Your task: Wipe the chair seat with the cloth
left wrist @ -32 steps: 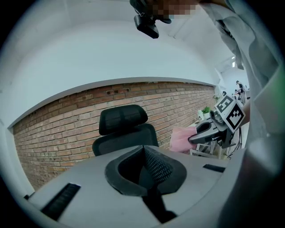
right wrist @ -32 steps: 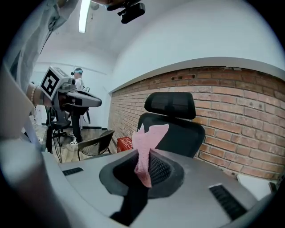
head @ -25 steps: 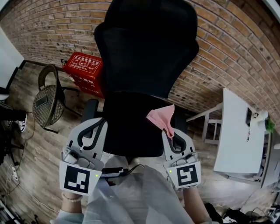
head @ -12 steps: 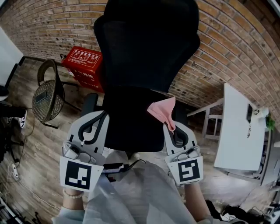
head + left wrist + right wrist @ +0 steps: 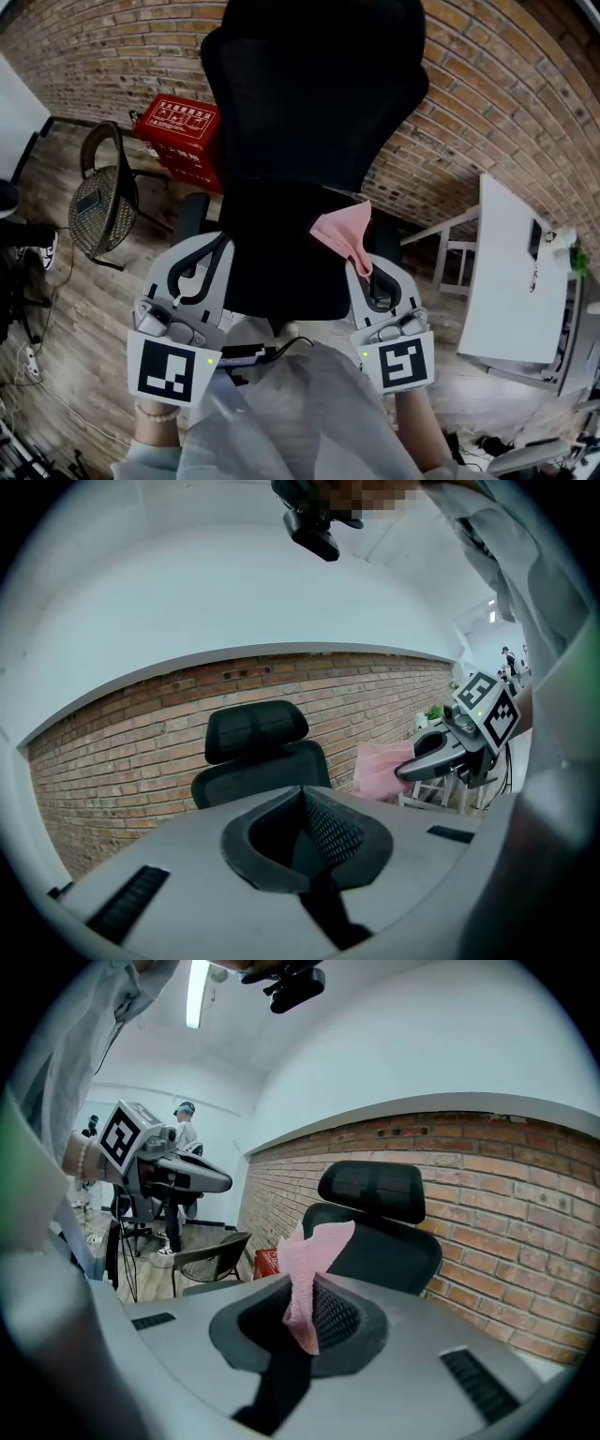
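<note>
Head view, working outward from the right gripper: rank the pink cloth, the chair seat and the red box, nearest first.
1. Pink cloth: clamped in the right gripper, over the seat's right side.
2. Chair seat: just left of that gripper.
3. Red box: far beyond the seat, to the left.

Brick wall (image 5: 506,112) behind; plank floor (image 5: 80,314); wicker chair (image 5: 98,223), red box (image 5: 178,141) left; white table (image 5: 508,281) right
</note>
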`<state>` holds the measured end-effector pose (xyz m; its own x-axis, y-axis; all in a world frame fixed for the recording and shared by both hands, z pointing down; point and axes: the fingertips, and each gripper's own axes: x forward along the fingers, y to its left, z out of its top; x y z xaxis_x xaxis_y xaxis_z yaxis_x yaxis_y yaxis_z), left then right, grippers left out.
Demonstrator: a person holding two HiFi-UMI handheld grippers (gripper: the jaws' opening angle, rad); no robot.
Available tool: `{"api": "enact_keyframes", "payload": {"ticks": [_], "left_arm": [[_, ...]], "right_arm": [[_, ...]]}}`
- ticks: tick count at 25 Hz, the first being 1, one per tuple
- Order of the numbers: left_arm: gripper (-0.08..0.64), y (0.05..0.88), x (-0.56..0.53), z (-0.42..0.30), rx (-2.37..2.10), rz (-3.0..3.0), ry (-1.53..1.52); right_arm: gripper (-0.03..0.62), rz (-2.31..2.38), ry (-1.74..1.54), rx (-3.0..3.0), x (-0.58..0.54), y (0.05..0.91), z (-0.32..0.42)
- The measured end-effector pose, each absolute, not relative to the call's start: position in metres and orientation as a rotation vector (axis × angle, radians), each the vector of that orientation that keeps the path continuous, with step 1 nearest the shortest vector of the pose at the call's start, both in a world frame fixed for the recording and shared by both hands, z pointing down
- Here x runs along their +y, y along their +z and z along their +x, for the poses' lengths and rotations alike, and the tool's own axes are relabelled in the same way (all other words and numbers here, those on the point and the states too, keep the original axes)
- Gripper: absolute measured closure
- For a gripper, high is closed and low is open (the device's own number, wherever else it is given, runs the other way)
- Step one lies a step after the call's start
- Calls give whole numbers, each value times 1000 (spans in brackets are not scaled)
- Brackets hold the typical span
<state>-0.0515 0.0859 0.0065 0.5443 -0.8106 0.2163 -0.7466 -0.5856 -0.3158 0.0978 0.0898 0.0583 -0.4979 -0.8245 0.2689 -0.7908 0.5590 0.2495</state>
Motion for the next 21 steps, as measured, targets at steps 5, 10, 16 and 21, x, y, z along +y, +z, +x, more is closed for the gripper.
{"api": "enact_keyframes", "payload": {"ticks": [5, 10, 16, 21], "left_arm": [[541, 8, 88, -50, 1321, -2591, -518], [541, 8, 89, -49, 1328, -2589, -519], [541, 9, 89, -50, 1344, -2591, -514], [541, 11, 88, -51, 1343, -2592, -525]], "right_arm": [[532, 1304, -133, -2450, 91, 59, 97], [532, 1302, -130, -2453, 93, 60, 97], [532, 1293, -150, -2473, 94, 55, 94], [532, 1264, -152, -2455, 94, 60, 93]]}}
